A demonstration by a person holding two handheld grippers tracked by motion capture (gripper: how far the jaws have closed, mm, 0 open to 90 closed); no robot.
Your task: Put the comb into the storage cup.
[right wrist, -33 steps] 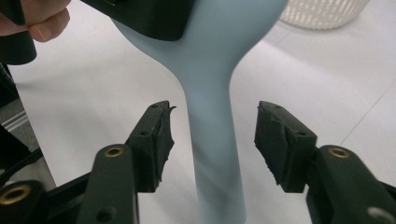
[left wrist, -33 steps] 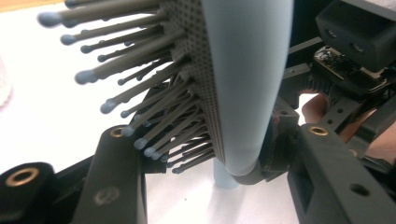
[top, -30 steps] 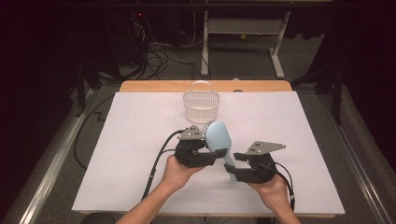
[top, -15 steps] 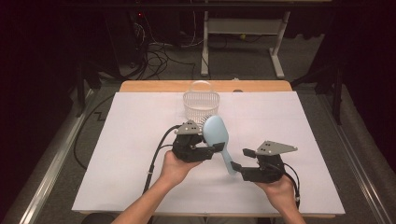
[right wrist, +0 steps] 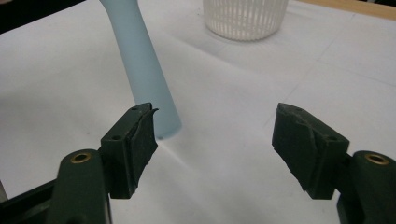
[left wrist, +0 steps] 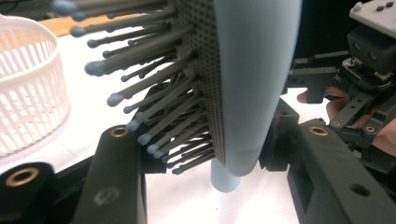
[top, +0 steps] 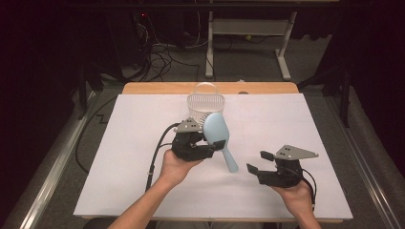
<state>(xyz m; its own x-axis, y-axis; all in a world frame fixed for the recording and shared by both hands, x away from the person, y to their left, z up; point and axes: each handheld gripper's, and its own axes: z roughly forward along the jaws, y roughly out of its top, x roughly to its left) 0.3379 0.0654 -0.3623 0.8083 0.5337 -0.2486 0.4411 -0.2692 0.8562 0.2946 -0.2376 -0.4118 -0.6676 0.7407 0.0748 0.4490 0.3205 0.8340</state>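
Two grippers: our left gripper (top: 213, 145) pinches the blue hairbrush (top: 217, 131) near the basket (top: 206, 102); our right gripper (top: 258, 164), just opening, stands spread, empty.

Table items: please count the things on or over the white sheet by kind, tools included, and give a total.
Hairbrush, light blue: 1
Basket, white: 1
Tools, left tool and right tool, black: 2
Total: 4
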